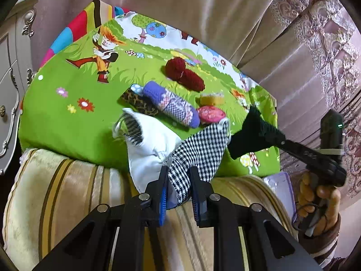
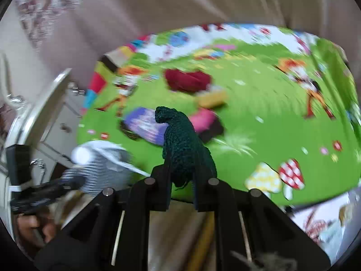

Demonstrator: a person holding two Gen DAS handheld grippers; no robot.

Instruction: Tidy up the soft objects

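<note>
Left hand-held gripper [image 1: 178, 176] pinching houndstooth cloth [image 1: 200, 144], right hand-held gripper [image 2: 182, 176] pinching green knit [image 2: 182, 144], seemingly over knitted rolls [image 1: 171, 103]

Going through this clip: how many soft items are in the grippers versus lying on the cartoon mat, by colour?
Held, 2: houndstooth-and-white cloth pouch in left gripper; dark green knit piece in right gripper.
Red knit pair: 1
Purple patterned knit: 1
Brown patterned piece: 1
Yellow sponge: 1
Pink item: 1
Total: 7

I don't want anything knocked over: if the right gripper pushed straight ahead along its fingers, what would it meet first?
Probably the pink bundle on the green mat, though blur makes depth uncertain.
</note>
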